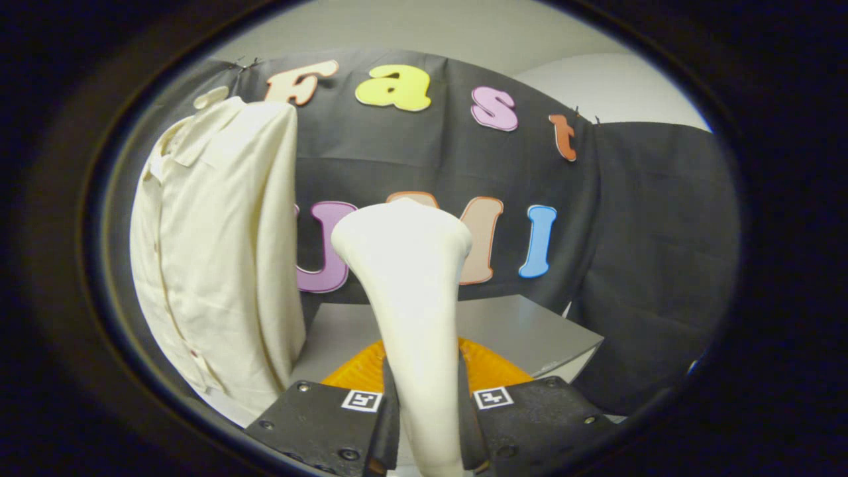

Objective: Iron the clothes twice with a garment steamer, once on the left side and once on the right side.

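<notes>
My gripper (429, 414) is shut on the neck of a cream-white garment steamer (411, 285), which stands upright between the fingers with its wide head on top. A cream button-up shirt (212, 252) hangs against the black cloth wall, to the left of the steamer and farther off. The steamer head is apart from the shirt, level with its middle. The shirt's button placket faces left of me and its right sleeve hangs nearest the steamer.
A grey table (523, 331) lies below and beyond the fingers. An orange round object (487, 371) sits on it just behind the steamer, partly hidden. Black cloth covers the back and the right side.
</notes>
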